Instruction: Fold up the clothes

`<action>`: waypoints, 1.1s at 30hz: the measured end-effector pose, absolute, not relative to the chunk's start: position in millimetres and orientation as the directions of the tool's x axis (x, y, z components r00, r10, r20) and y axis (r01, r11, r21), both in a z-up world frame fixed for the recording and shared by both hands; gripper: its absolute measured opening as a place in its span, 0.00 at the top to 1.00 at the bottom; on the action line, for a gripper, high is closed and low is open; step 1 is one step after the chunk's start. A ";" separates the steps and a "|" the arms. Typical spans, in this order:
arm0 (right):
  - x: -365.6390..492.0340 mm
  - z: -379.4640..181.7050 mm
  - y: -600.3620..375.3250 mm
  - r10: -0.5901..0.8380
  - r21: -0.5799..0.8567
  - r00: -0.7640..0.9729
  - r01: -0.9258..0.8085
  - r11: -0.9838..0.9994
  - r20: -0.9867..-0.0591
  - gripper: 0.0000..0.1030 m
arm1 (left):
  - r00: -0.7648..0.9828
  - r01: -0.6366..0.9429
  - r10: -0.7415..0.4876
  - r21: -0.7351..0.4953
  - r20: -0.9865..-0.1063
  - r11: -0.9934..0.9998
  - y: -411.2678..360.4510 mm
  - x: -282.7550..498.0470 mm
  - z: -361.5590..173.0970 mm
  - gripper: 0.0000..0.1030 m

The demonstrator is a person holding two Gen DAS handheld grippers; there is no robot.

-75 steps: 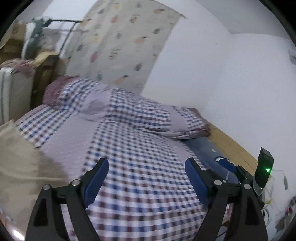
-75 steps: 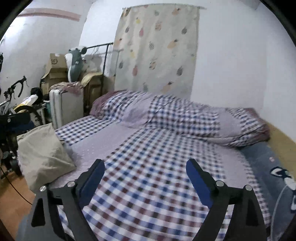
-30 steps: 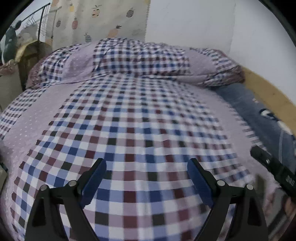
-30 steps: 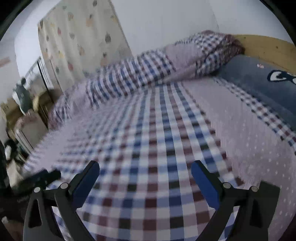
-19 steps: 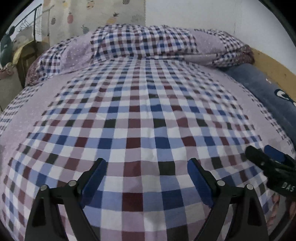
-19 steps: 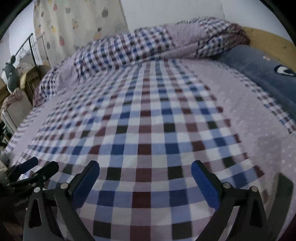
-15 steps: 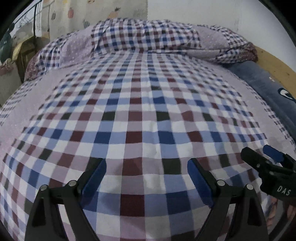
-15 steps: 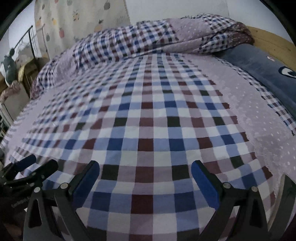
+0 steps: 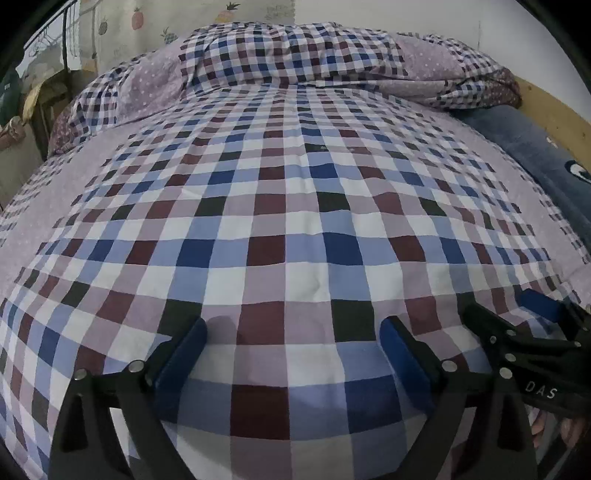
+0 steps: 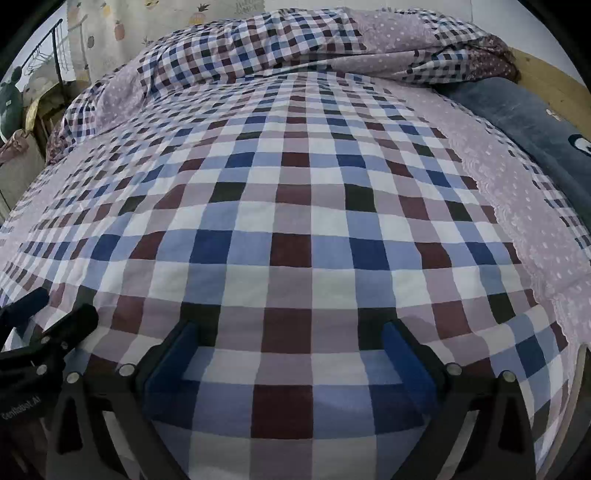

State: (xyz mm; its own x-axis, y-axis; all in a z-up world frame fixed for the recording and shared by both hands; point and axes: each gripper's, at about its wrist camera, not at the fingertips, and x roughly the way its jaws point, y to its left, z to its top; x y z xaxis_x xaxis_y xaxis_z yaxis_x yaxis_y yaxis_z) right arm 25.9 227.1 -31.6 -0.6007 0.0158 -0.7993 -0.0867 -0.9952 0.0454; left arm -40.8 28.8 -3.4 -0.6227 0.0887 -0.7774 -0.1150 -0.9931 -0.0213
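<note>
Far left, beyond the bed's edge: a black metal rack (image 9: 66, 40) and a fruit-print curtain (image 9: 177, 22), partly cropped. The checked sheet (image 9: 295, 206) covers the bed from edge to edge; it is flat, woven cotton-like fabric in blue, maroon, white and lilac squares, with only shallow creases. The whole middle of it is free surface.

Left gripper (image 9: 293, 334): jaws spread wide, blue pads (image 9: 181, 354) low over the near edge of the sheet, nothing between them. Contact with the fabric cannot be confirmed.

Right gripper (image 10: 290, 336): jaws likewise wide apart, empty, low over the same near edge, just beside the left unit, which shows in the right wrist view as a black finger (image 10: 62, 328) at the left border.

Far side: a bunched duvet (image 10: 295, 40) in the same check with dotted lilac panels lies across the head of the bed. Right side: a dotted lilac border strip (image 10: 517, 192), then a dark blue plush blanket (image 10: 517, 107) along a wooden rail (image 10: 546, 77).

No garment to fold can be identified in either view
</note>
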 end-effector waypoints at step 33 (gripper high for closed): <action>28.2 -32.2 228.7 0.022 0.067 -0.595 -0.127 -0.990 -0.804 0.00 | -0.608 -0.142 0.105 -0.023 -0.787 -0.990 23.2 -47.5 -6.0 0.01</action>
State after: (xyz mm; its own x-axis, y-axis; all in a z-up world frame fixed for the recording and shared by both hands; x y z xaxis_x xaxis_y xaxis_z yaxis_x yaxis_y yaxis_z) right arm 28.2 228.7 -32.2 -0.5948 0.0217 -0.8036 -0.1268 -0.9896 0.0672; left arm -47.5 23.2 -6.0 -0.6085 0.1054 -0.7865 -0.1416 -0.9897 -0.0231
